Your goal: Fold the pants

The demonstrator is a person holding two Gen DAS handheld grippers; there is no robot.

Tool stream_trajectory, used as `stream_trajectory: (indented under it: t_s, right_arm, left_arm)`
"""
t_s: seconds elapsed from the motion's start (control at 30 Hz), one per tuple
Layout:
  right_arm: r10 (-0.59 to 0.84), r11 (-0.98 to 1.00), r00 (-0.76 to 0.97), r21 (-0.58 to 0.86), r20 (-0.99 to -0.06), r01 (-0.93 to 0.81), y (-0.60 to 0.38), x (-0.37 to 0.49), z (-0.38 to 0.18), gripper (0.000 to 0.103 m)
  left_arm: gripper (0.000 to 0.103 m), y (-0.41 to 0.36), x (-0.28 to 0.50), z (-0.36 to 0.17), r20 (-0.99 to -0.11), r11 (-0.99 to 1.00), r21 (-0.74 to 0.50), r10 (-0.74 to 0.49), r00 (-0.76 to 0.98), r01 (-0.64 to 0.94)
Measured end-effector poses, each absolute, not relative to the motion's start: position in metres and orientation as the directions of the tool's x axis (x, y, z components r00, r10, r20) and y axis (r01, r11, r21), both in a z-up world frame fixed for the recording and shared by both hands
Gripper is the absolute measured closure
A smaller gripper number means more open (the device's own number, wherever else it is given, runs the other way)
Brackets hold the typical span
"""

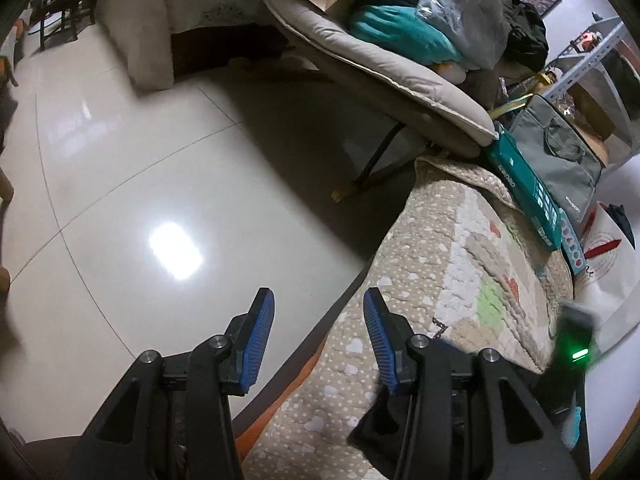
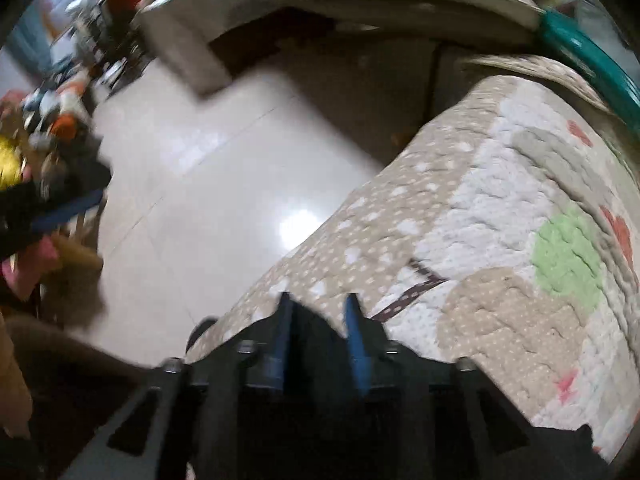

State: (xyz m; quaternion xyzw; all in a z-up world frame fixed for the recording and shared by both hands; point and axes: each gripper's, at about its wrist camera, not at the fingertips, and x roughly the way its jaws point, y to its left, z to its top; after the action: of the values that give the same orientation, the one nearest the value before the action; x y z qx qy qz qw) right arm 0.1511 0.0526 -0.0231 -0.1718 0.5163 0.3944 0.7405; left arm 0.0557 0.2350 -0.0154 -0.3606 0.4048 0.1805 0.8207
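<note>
Dark cloth (image 2: pixel 316 344), perhaps pants, within the right gripper (image 2: pixel 318 308); patterned quilt (image 2: pixel 500 200) beneath

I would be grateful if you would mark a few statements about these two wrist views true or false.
1. The left gripper has its jaws apart with nothing between them. True.
2. The quilt is plain white. False: it is beige with white dots, plus green and red patches.
3. The floor is glossy pale tile with a bright glare spot. True.
4. The right gripper holds the quilt. False: something dark sits between its jaws; the blur hides what.
5. A teal box lies past the quilt. True.
</note>
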Motion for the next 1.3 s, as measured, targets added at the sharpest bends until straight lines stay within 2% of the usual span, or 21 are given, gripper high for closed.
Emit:
stream_trajectory:
  t_s: [0.07,0.17,0.3,0.33,0.4,0.47,0.57,0.67,0.77,0.83,0.9,0.97,1.0,1.07,1.13,1.2,1.3]
  right_arm:
    - [0.457,0.670,0.196,0.191,-0.868,-0.717,0.032,0.156,-0.005,0.053]
    - [0.458,0.728,0.275,0.179,-0.845,-0.662,-0.013,0.153,0.020,0.053]
    - [0.435,0.784,0.304,0.191,-0.848,-0.591,-0.082,0.133,0.024,0.053]
    - [0.425,0.795,0.303,0.193,-0.853,-0.575,-0.096,0.125,0.020,0.053]
    - [0.409,0.817,0.288,0.206,-0.866,-0.538,-0.122,0.110,0.008,0.053]
    - [0.370,0.849,0.282,0.199,-0.885,-0.490,-0.150,0.105,-0.005,0.053]
    - [0.260,0.907,0.327,0.113,-0.908,-0.407,-0.208,0.107,-0.006,0.053]
    - [0.099,0.971,0.446,-0.010,-0.889,-0.237,-0.282,0.127,0.014,0.053]
    - [-0.025,0.996,0.493,-0.061,-0.870,-0.058,-0.355,0.146,0.028,0.049]
    - [-0.009,1.000,0.478,0.003,-0.879,0.025,-0.391,0.152,0.027,0.049]
    - [0.180,0.974,0.452,0.223,-0.874,0.044,-0.415,0.154,0.018,0.052]
    - [0.128,0.971,0.430,0.202,-0.893,0.130,-0.430,0.154,0.006,0.055]
    - [0.082,0.969,0.419,0.171,-0.904,0.180,-0.436,0.151,0.000,0.067]
    - [0.064,0.950,0.419,0.184,-0.906,0.253,-0.448,0.150,-0.005,0.075]
    - [0.011,0.949,0.466,0.156,-0.885,0.273,-0.445,0.146,0.009,0.071]
    - [-0.058,0.964,0.521,0.087,-0.852,0.250,-0.429,0.142,0.026,0.062]
    - [0.009,0.987,0.581,0.099,-0.814,0.124,-0.391,0.142,0.044,0.057]
  left_arm:
    - [0.058,0.224,0.059,-0.013,-0.791,0.707,-0.431,0.002,0.611,-0.560]
    - [0.058,0.193,0.069,-0.004,-0.766,0.785,-0.407,-0.016,0.643,-0.466]
    - [0.057,0.131,0.084,0.001,-0.748,0.890,-0.372,-0.120,0.652,-0.263]
    - [0.056,0.116,0.088,-0.003,-0.762,0.910,-0.352,-0.143,0.631,-0.218]
    - [0.051,0.089,0.096,-0.023,-0.828,0.951,-0.252,-0.114,0.549,-0.182]
    - [0.050,0.072,0.104,-0.058,-0.915,0.977,-0.108,-0.027,0.402,-0.182]
    - [0.042,0.074,0.096,-0.060,-0.904,0.968,-0.115,-0.008,0.428,-0.225]
    - [0.040,0.075,0.093,-0.059,-0.901,0.972,-0.087,0.017,0.434,-0.219]
    - [0.040,0.073,0.095,-0.061,-0.901,0.971,-0.082,0.024,0.433,-0.225]
    - [0.039,0.071,0.097,-0.062,-0.898,0.973,-0.067,0.038,0.438,-0.222]
    - [0.032,0.072,0.097,-0.063,-0.896,0.974,-0.053,0.052,0.441,-0.221]
    - [0.027,0.077,0.098,-0.063,-0.898,0.973,-0.054,0.051,0.437,-0.225]
    - [0.027,0.082,0.099,-0.062,-0.901,0.970,-0.071,0.037,0.433,-0.232]
    - [0.027,0.096,0.102,-0.061,-0.902,0.958,-0.101,0.025,0.431,-0.267]
    - [0.027,0.113,0.101,-0.058,-0.898,0.934,-0.160,-0.004,0.441,-0.319]
    - [0.027,0.128,0.096,-0.056,-0.894,0.906,-0.190,-0.001,0.447,-0.379]
    - [0.027,0.146,0.088,-0.060,-0.894,0.856,-0.275,-0.061,0.444,-0.437]
